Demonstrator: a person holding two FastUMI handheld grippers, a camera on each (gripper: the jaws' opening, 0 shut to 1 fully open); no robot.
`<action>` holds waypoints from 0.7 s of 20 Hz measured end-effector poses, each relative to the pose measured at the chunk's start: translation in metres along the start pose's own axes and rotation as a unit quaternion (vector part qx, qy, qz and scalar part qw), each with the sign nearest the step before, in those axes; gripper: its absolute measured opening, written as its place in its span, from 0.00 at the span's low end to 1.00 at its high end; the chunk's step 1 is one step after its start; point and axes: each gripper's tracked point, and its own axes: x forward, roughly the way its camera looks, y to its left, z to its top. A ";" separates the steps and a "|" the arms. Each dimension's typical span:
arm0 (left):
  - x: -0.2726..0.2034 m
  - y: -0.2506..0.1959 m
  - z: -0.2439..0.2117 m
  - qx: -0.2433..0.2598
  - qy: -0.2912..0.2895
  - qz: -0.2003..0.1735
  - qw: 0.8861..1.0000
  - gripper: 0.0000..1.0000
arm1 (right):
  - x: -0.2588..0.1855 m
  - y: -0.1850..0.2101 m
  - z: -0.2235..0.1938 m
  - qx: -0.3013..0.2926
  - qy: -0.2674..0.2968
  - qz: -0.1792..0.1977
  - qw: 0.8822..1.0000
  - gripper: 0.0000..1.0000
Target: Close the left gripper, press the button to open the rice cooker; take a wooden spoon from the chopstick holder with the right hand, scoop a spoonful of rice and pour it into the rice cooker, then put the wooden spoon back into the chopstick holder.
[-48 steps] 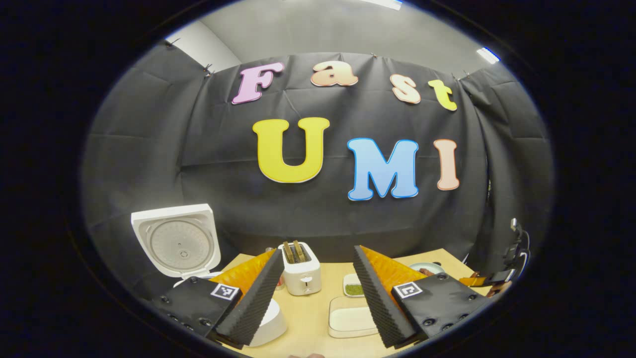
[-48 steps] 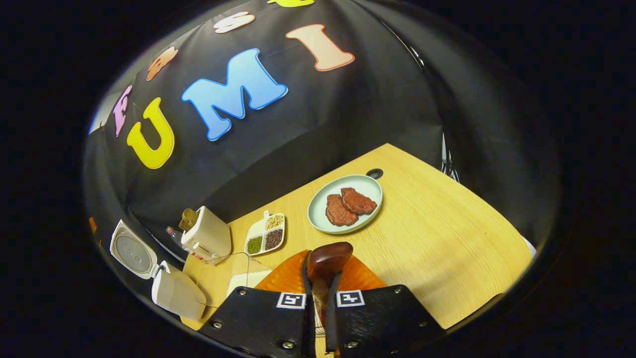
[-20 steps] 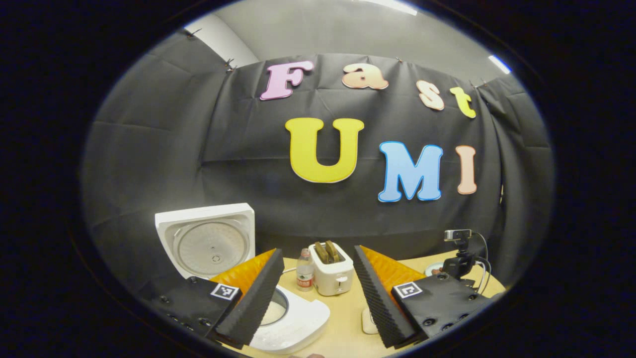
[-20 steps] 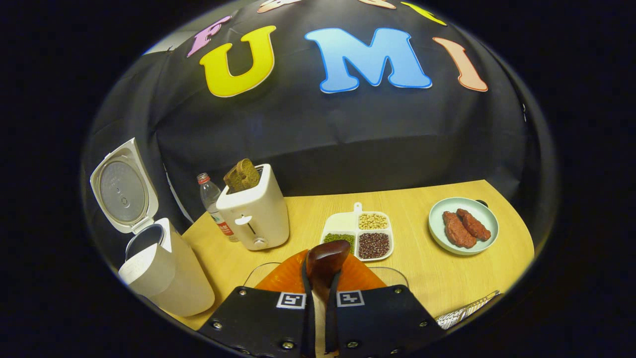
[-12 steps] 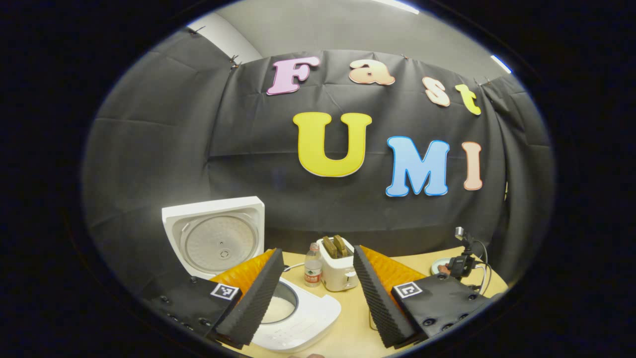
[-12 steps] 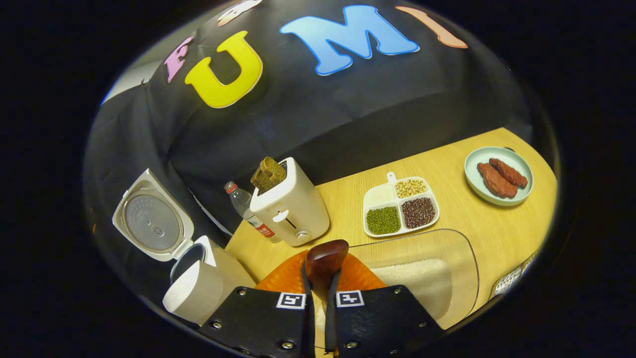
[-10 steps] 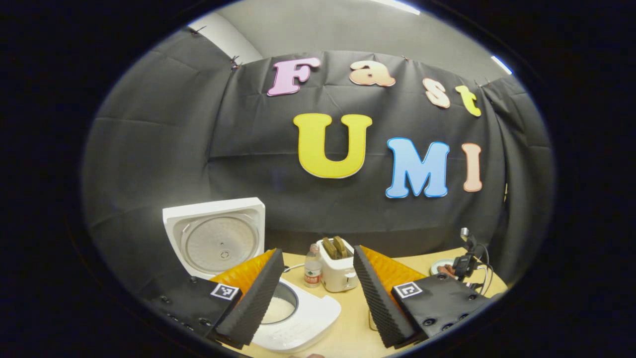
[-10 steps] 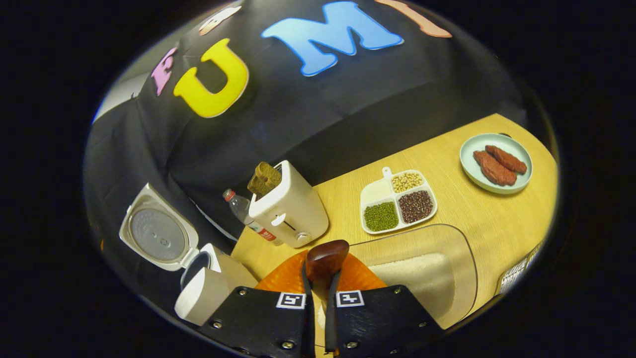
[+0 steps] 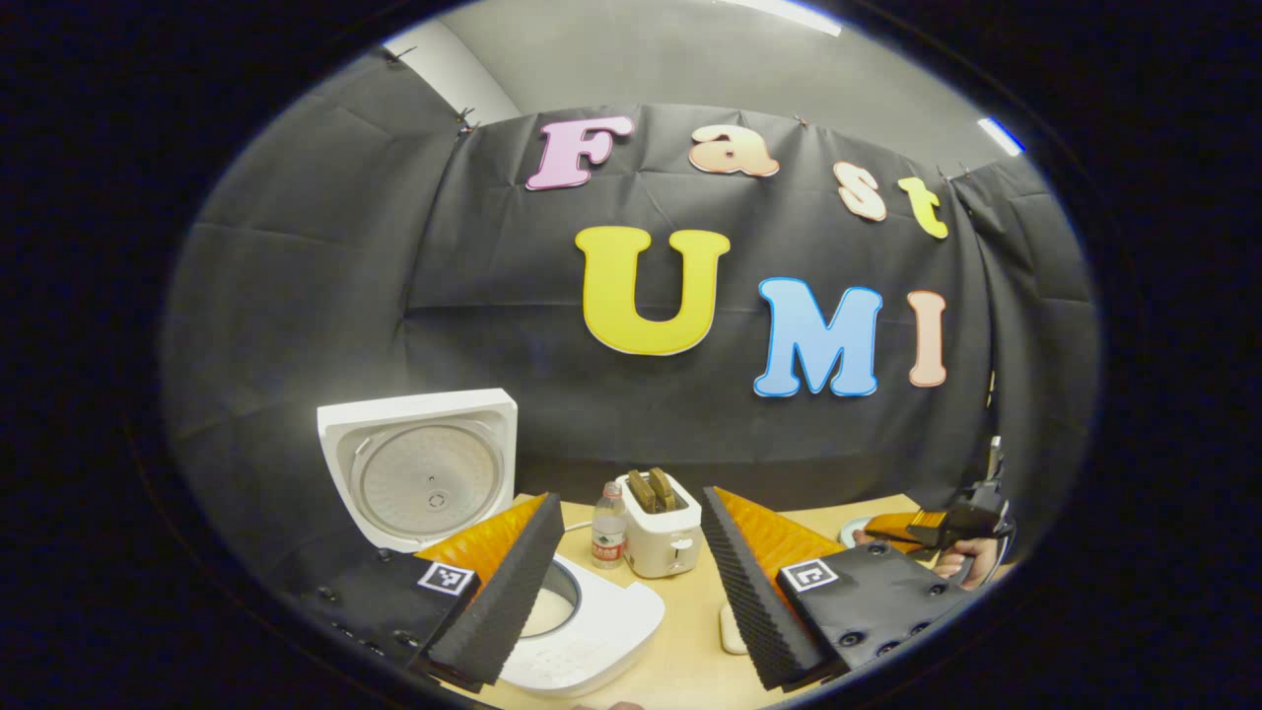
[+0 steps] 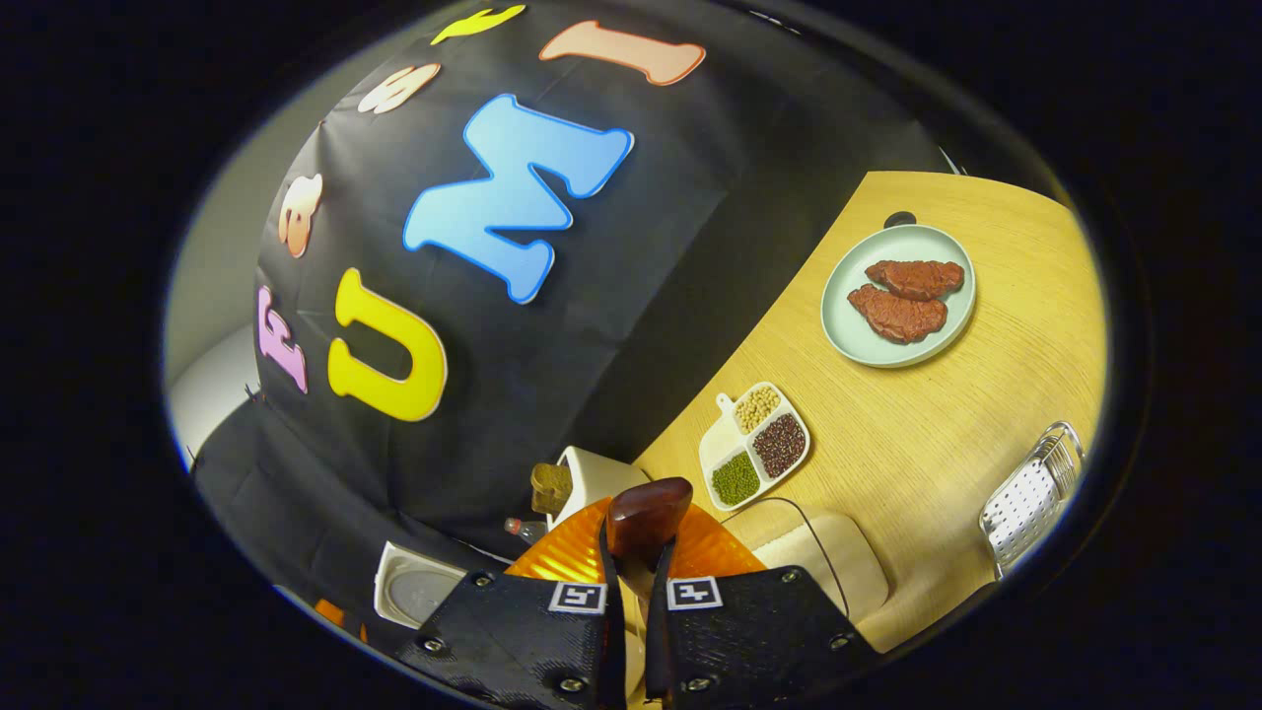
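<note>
We see black cloth (image 9: 296, 296) hung as the booth's wall across the middle of the left gripper view, a pale ceiling (image 9: 641, 59) above it with a light strip (image 9: 1001, 136) at upper right, and a light wooden counter (image 10: 966, 434) at lower right of the right gripper view.

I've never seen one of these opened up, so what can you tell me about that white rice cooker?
The rice cooker is a white, glossy, plastic-looking box standing on the wooden table. Its hinged lid stands open and upright at the back, showing a round, pale metal-looking inner plate. Something pale lies in the round pot. The left gripper, open, partly hides it without touching.
</note>
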 end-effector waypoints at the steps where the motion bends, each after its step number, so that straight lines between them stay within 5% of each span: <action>1: 0.000 0.001 0.000 -0.001 0.000 -0.002 1.000 0.97 | -0.006 0.007 0.006 0.021 -0.007 0.011 1.000 0.08; 7: -0.009 0.005 -0.005 0.007 -0.009 -0.010 1.000 0.97 | -0.031 0.065 0.013 0.078 -0.016 0.072 0.994 0.08; 14: -0.024 0.017 -0.013 0.027 -0.016 -0.027 0.999 0.97 | -0.036 0.100 -0.018 0.089 0.011 0.091 0.992 0.08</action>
